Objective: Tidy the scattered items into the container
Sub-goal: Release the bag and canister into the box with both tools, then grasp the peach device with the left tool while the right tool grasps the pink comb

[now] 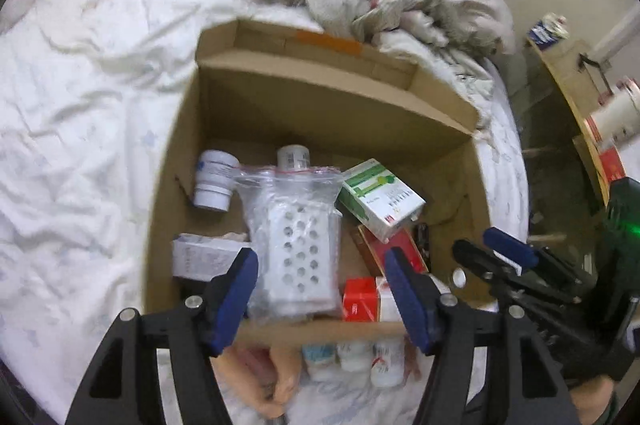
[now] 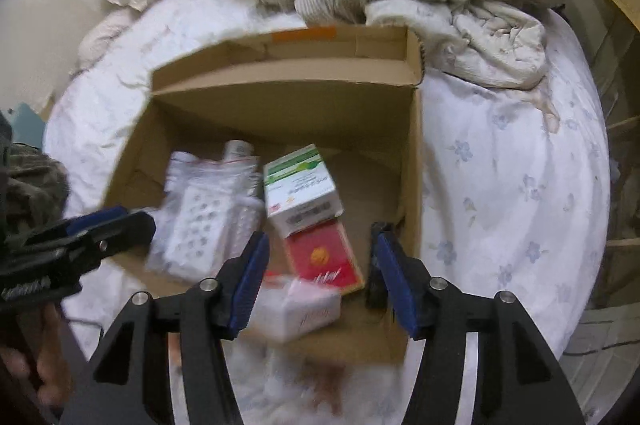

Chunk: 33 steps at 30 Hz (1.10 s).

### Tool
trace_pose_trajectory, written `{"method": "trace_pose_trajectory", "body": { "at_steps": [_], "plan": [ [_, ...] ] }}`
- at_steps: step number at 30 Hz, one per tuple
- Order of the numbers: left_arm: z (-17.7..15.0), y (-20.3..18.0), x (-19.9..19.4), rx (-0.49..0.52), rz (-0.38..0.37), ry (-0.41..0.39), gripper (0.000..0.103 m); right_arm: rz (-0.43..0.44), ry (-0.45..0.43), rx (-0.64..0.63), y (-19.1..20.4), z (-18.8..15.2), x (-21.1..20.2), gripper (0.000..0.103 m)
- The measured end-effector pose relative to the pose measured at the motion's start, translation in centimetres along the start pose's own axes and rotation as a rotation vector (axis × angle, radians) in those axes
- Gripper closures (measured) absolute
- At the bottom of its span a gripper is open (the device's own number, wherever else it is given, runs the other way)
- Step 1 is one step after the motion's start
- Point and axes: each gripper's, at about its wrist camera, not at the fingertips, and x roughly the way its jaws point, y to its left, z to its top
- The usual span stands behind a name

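Both claws stand open over the cardboard box (image 1: 280, 97) on the bed (image 1: 80, 105): the left gripper (image 1: 322, 299) straddles a zip bag (image 1: 294, 237) without pinching it, the right gripper (image 2: 320, 283) holds nothing. The bag lies inside, long axis running away, red seal at the far end. Beyond it lie a white bottle (image 1: 214, 181) and a green-and-white carton (image 1: 380, 199).

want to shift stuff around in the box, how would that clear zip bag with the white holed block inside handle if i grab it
The clear zip bag with the white holed block looks crinkled and loose, so its film would probably flop and slip between pads. The block inside seems rigid, so gripping there should hold better. It lies propped on other packets in the brown cardboard box, so it may slide.
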Motion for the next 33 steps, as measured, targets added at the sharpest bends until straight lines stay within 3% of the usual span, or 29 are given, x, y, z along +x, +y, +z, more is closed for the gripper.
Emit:
{"method": "trace_pose_trajectory", "body": {
  "at_steps": [5,9,19,25,33],
  "plan": [
    [-3.2,0.0,-3.9,0.082,0.012,-0.037,0.029,0.064,-0.018,0.029,-0.5,-4.4,-3.6,0.042],
    [-6.3,1.3,-4.9,0.061,0.025,-0.026,0.028,0.073,0.036,0.052,-0.9,-6.8,-2.2,0.042],
    [-13.5,3.5,2.3,-0.047,0.090,0.159,0.025,-0.050,0.329,0.023,-1.9,-11.2,6.3,0.042],
    [-14.4,2.7,5.7,-0.002,0.169,0.172,0.024,-0.054,0.321,-0.054,0.6,-11.0,8.1,0.038],
    [-13.3,2.1,7.2,0.058,0.223,0.127,0.024,-0.095,0.228,-0.094,1.8,-10.4,9.1,0.034]
  ]
}}
